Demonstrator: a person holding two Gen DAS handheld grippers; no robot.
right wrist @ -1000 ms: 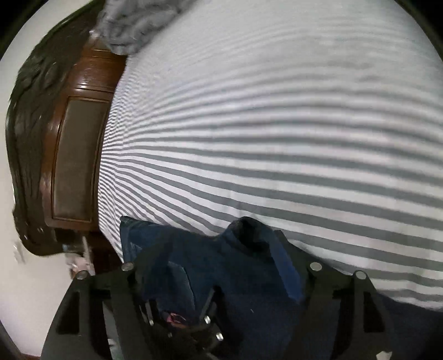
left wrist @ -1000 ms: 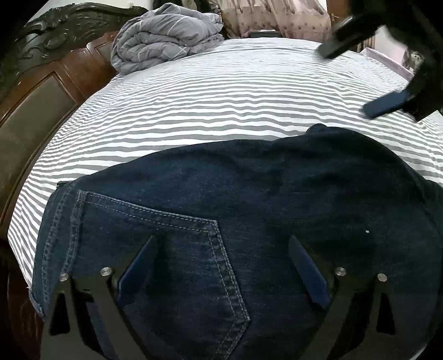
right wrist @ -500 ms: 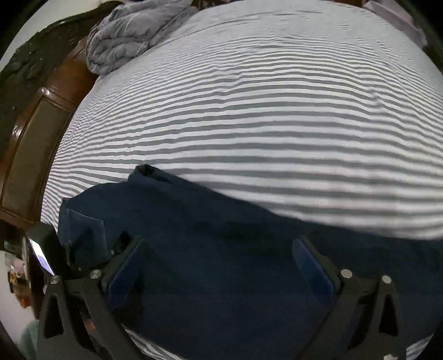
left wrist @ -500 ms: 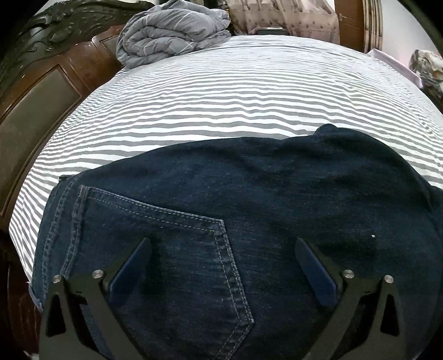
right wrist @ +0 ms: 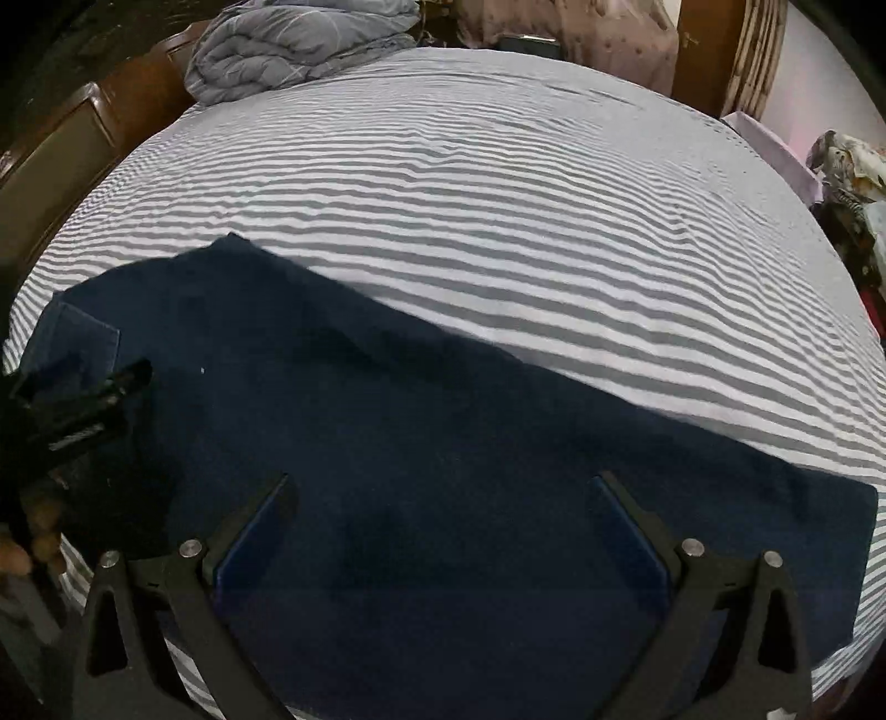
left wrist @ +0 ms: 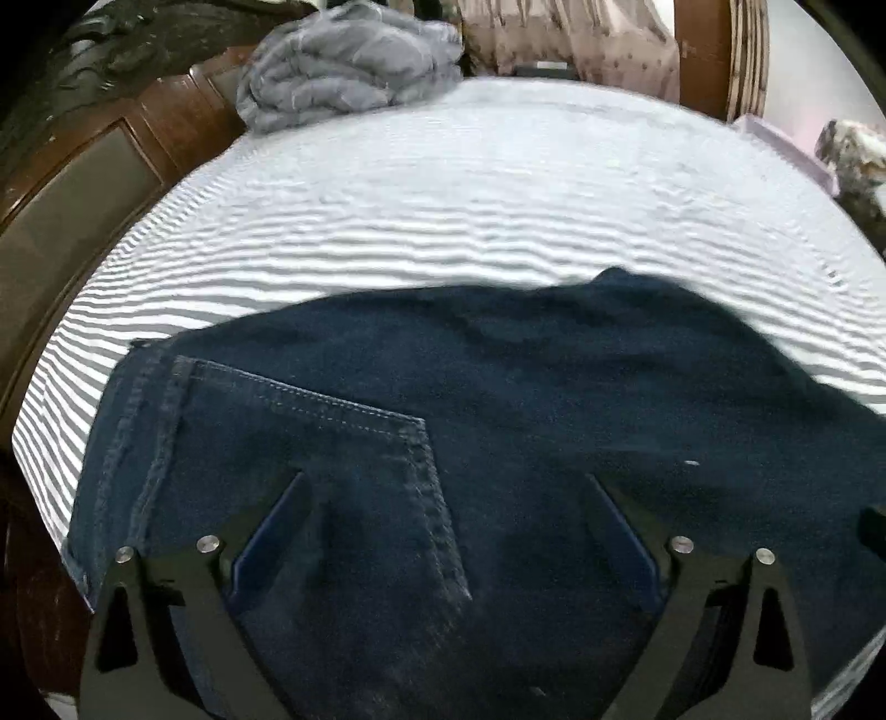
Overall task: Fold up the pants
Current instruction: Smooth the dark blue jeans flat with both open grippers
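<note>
Striped bed (right wrist: 498,221): jeans (right wrist: 443,443) lengthwise near its edge. Left gripper (left wrist: 443,531) and right gripper (right wrist: 437,526) spread, empty. Risk: pinching one layer only, skewing the fold.

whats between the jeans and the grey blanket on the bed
Only bare striped sheet between the jeans and the blanket, in both wrist views.

Bed (right wrist: 498,183) w/ grey-white striped sheet; carved dark wood headboard (left wrist: 83,166) along left edge. Grey quilt (left wrist: 343,83) bunched at far-left corner. Patterned curtain (left wrist: 576,50) behind far edge.
</note>
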